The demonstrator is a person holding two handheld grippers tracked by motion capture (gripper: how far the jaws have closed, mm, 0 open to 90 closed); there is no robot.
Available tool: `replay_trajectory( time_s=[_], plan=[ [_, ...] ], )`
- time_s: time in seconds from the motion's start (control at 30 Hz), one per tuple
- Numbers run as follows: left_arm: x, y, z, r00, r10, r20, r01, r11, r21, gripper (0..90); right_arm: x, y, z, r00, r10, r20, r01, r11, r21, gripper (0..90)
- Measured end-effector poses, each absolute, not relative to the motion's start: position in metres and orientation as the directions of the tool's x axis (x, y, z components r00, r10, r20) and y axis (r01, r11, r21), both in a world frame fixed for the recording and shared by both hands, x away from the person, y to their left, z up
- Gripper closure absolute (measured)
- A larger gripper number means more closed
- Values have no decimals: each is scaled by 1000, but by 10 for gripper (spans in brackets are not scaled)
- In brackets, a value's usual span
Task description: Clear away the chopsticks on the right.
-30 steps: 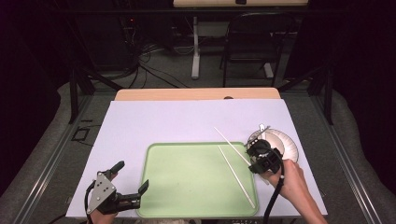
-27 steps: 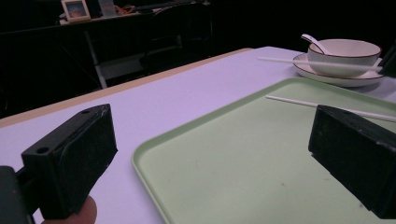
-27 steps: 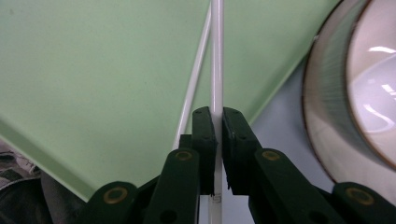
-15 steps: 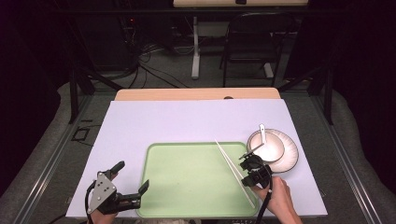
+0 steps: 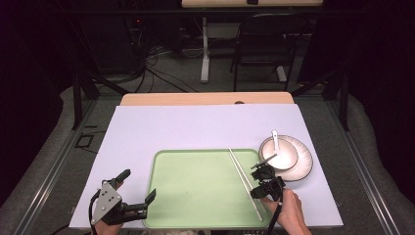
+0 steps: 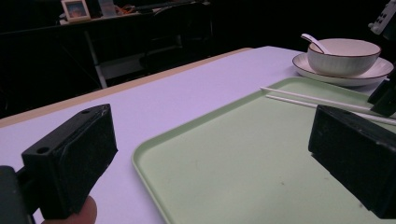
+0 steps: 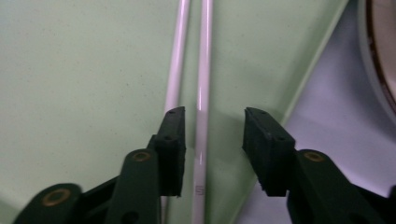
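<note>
Two white chopsticks [image 5: 243,178] lie side by side along the right part of a light green tray [image 5: 195,191]. My right gripper [image 5: 259,182] hangs low over them near their front half. In the right gripper view my right gripper [image 7: 212,135] is open, with one chopstick [image 7: 202,93] between the jaws and the other chopstick [image 7: 176,70] running under the left jaw. My left gripper [image 5: 138,183] stands wide open at the tray's front left corner, nothing in it. In the left gripper view its jaws frame the tray [image 6: 243,158] and the chopsticks [image 6: 317,100].
A white bowl [image 5: 278,152] with a white spoon [image 5: 275,139] in it sits on a dark-rimmed plate [image 5: 303,166] just right of the tray. The bowl [image 6: 343,56] stands beyond the tray's far corner in the left gripper view. A lilac cover [image 5: 195,127] lies over the table.
My right gripper has moved from beside the bowl toward me and down over the chopsticks. One chopstick that stuck out at an angle now lies beside the other. The left gripper is unmoved.
</note>
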State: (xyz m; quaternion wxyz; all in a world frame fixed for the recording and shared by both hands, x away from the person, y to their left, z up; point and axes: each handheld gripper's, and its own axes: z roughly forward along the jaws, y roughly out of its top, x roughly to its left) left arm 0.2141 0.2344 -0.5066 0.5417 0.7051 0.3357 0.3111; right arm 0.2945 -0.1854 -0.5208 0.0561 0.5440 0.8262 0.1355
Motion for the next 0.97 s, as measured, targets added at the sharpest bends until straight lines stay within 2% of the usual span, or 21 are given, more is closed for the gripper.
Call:
replay_trajectory(
  time_s=[0.03, 0.07, 0.1, 0.13, 0.2, 0.23, 0.27, 0.33, 0.37, 0.47, 0.57, 0.63, 0.73, 0.97],
  plan=[
    [214, 235, -507, 580, 811, 75, 136, -187, 973, 11, 294, -187, -524, -400, 913, 83, 870, 350, 348, 544],
    [214, 235, -507, 579, 812, 75, 137, -188, 973, 11, 294, -188, -519, -410, 908, 84, 874, 365, 319, 479],
    [214, 235, -507, 579, 812, 74, 138, -187, 973, 11, 293, -189, -517, -420, 905, 71, 865, 376, 334, 423],
    [214, 235, -507, 580, 811, 75, 138, -189, 972, 11, 293, -190, -513, -430, 902, 44, 861, 395, 321, 392],
    [214, 234, -507, 580, 811, 72, 140, -187, 972, 11, 291, -194, -508, -458, 885, 83, 847, 406, 344, 353],
    [214, 234, -507, 580, 812, 73, 140, -187, 972, 11, 289, -197, -503, -475, 877, 77, 843, 428, 327, 303],
    [215, 234, -507, 580, 811, 74, 139, -188, 972, 11, 286, -198, -505, -484, 869, 105, 821, 409, 398, 276],
    [214, 234, -507, 580, 811, 74, 140, -188, 972, 11, 281, -204, -495, -531, 841, 107, 805, 460, 375, 234],
    [214, 234, -507, 579, 812, 75, 139, -189, 972, 11, 277, -207, -493, -552, 825, 121, 776, 455, 437, 207],
    [215, 233, -507, 580, 811, 82, 138, -197, 971, 10, 269, -213, -484, -617, 779, 115, 704, 480, 524, 164],
    [215, 234, -507, 575, 815, 77, 140, -190, 972, 10, 259, -224, -479, -686, 726, 53, 583, 504, 637, 96],
    [215, 234, -508, 574, 815, 78, 140, -191, 971, 10, 252, -231, -476, -698, 716, 18, 538, 508, 672, 39],
    [214, 234, -507, 574, 814, 83, 139, -197, 970, 11, 242, -245, -477, -710, 704, -28, 478, 511, 715, 5],
    [215, 234, -508, 567, 819, 88, 140, -201, 970, 10, 212, -268, -484, -709, 695, -120, 354, 498, 792, 0]
  ],
)
